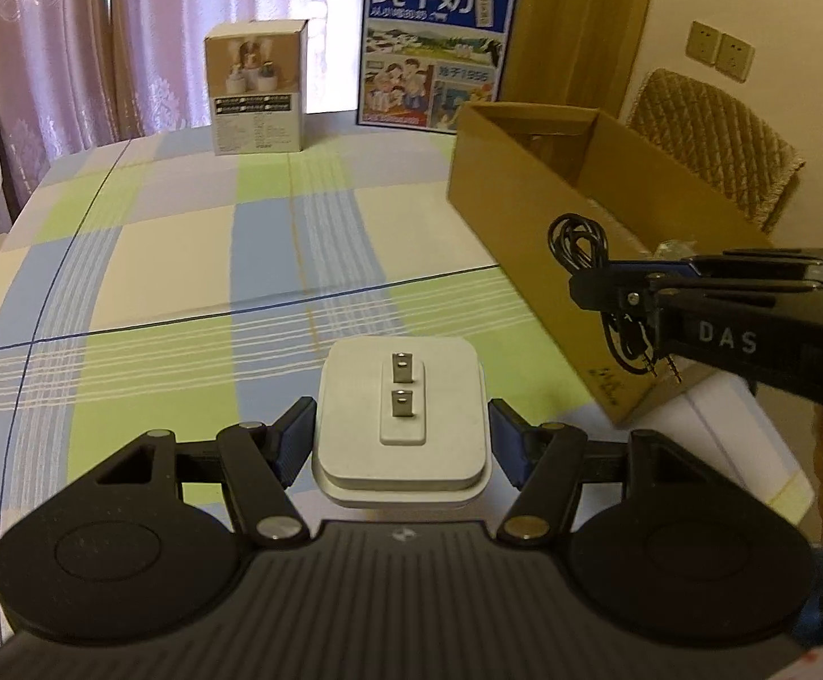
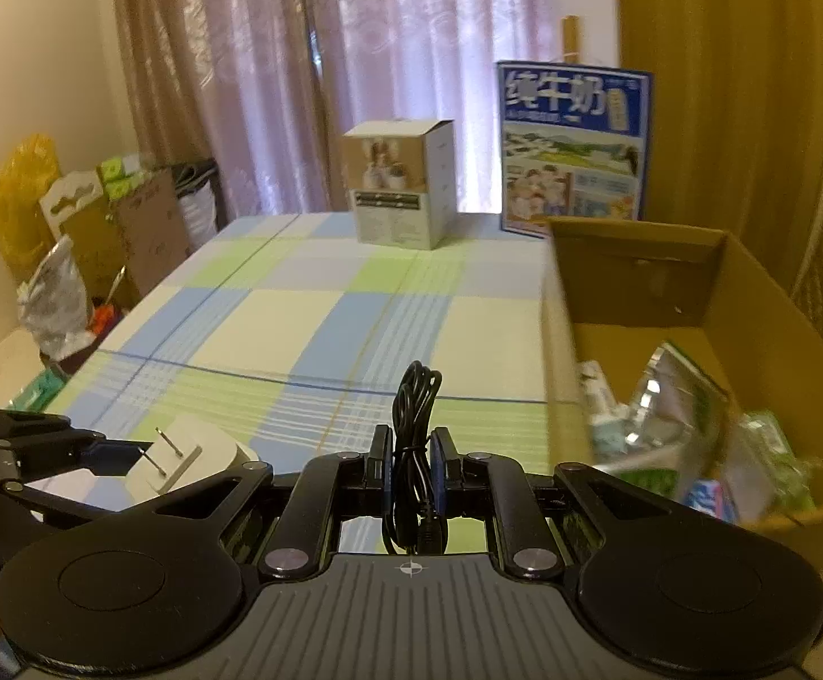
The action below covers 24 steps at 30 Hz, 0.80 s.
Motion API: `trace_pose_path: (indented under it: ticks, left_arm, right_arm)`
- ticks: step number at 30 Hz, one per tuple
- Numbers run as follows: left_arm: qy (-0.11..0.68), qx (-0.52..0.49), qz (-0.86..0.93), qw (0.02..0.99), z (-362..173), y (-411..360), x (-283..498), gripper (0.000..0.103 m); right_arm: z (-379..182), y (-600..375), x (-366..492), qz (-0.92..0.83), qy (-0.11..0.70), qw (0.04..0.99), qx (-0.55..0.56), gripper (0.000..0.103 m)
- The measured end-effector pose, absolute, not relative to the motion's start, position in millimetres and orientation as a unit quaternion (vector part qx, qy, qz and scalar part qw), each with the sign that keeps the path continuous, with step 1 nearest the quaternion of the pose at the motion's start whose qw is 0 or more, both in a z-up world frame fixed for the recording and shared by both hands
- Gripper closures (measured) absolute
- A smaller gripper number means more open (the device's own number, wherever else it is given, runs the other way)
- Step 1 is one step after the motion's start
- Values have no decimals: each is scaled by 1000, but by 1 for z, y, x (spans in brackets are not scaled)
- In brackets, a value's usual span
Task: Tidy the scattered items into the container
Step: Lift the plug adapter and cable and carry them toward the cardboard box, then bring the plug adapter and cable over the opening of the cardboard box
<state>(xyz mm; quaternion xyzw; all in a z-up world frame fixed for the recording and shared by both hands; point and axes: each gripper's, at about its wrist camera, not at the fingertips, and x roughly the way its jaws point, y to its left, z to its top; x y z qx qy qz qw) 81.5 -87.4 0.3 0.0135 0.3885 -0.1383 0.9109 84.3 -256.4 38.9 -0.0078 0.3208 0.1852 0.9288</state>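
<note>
- Two blue-padded fingers (image 1: 292,442) of the left gripper (image 1: 401,445) press against the sides of a white charger (image 1: 401,413), clamping it with its two metal prongs facing up and away from the camera.
- From the right wrist view, that same charger (image 2: 185,462) shows at the lower left, held above the checked cloth of the bench (image 2: 275,311).
- Over on the other side, the right gripper (image 2: 410,464) has its fingers (image 2: 380,453) pinched tight on a bundled black cable (image 2: 414,430); a loop of it sticks up past the fingertips and the rest hangs down behind them.
- Seen from the left wrist view, the right gripper (image 1: 610,283) reaches in from the right, with the cable (image 1: 578,243) looped above it and two small plug ends dangling below.
- Just beyond the right gripper sits the open cardboard box (image 1: 530,204), resting on the right part of the bench (image 1: 156,260); the cable hangs in front of the box's near wall, outside it.
- Inside the box (image 2: 751,294), several crinkly packets (image 2: 666,413) lie in a heap, blurred so I cannot tell them apart.
- At the far edge of the bench stand a small white product box (image 1: 255,88) and a blue milk carton case (image 1: 437,51), well apart from both grippers.
- Behind them hang pale curtains (image 1: 128,28).
</note>
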Motion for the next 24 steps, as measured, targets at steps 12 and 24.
trace_pose_path:
  ticks: [12, 24]
  left_arm:
    - [362, 18, -183, 914, 31, -143, 59, 43]
    - [364, 27, -220, 905, 34, -191, 54, 43]
  right_arm:
    - [65, -327, 47, 124, 314, 941, 5, 93]
    - [66, -376, 32, 82, 316, 945, 6, 93]
